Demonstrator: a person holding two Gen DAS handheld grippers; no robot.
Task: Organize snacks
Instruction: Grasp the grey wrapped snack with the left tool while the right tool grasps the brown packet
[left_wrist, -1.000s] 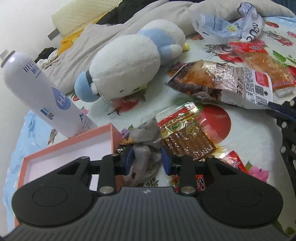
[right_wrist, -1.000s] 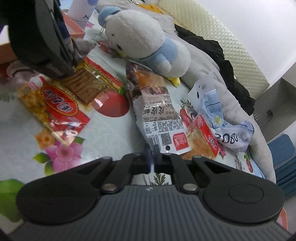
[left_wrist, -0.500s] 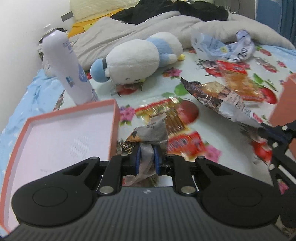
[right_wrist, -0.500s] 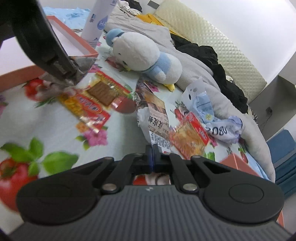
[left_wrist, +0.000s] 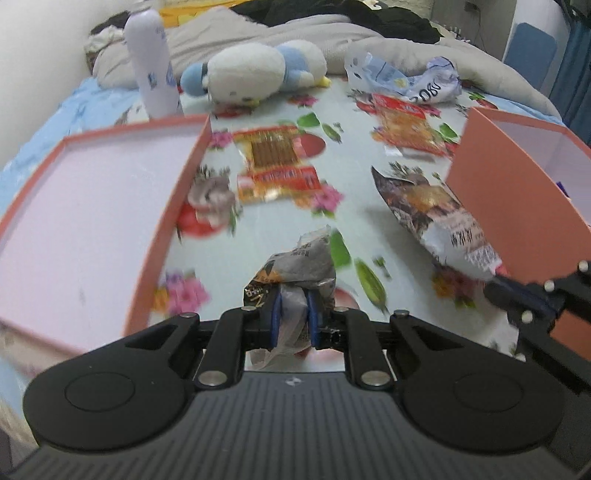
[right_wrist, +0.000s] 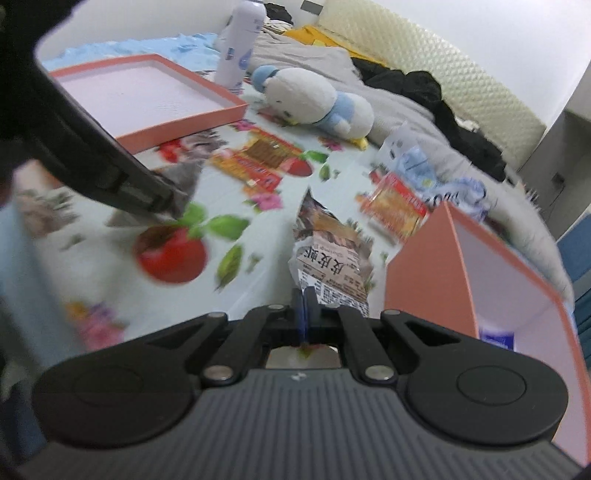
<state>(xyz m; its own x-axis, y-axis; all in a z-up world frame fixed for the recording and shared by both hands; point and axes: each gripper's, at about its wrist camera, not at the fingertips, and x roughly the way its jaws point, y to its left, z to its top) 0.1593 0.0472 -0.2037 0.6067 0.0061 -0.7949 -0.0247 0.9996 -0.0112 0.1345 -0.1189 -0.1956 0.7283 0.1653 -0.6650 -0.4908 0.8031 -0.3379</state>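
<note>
Each gripper held a snack: left gripper (left_wrist: 293, 312) a grey packet (left_wrist: 303, 264), right gripper (right_wrist: 302, 308) a brown bag (right_wrist: 330, 247). Beside the box (right_wrist: 421, 273), three snacks lay unsorted.

The bed (left_wrist: 280, 236) carries a pale sheet printed with flowers and fruit. At its far end stands a cream quilted headboard (right_wrist: 424, 70) against a plain white wall (right_wrist: 480, 33). A grey blanket (right_wrist: 317, 62) and dark clothing (right_wrist: 443, 110) lie heaped before the headboard. Lighting is even.
</note>
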